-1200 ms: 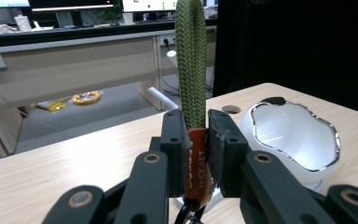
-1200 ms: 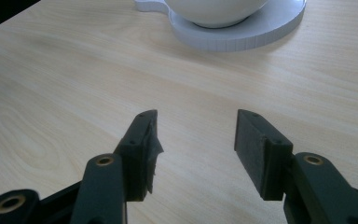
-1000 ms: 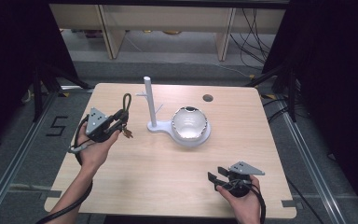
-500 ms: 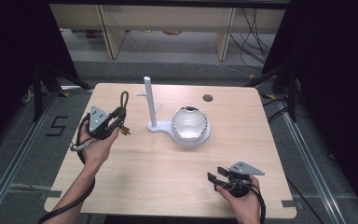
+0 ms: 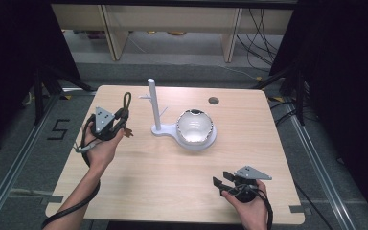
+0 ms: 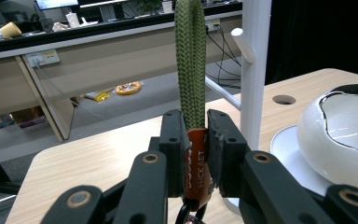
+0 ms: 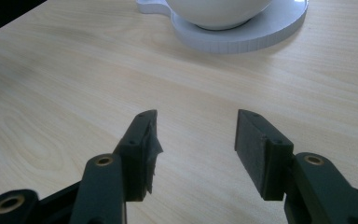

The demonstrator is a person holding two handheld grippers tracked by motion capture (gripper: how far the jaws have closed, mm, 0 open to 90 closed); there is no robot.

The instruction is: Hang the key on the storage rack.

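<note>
Clamping an olive-green braided strap loop (image 6: 189, 60) by its orange tag (image 6: 197, 165), the left tongs (image 6: 196, 140) have their jaws pressed together on the tag, with the loop rising straight up between them. In the high view the left tongs (image 5: 117, 125) sit above the left part of the light wooden desk (image 5: 139, 182), held in the person's left hand (image 5: 100, 148), and the loop (image 5: 126, 100) stands up from them toward the far edge.

Just beside them to the right stands a white stand (image 5: 154, 103), an upright post with short pegs on a flat white base (image 5: 165, 130). The base widens into a round plate that carries a glossy white bowl (image 5: 195, 126) with a dark rim marking; the bowl (image 6: 340, 126) appears at the right of the left gripper view, behind the post (image 6: 255, 70).

The right tongs (image 5: 224, 180) rest near the desk's front right corner, held in the right hand (image 5: 247, 206), well apart from the stand. Their jaws are spread wide with nothing between them (image 7: 193, 149), pointing across bare wood toward the round plate (image 7: 242, 35).

A small dark round hole (image 5: 213, 100) lies in the desk near its far edge.
</note>
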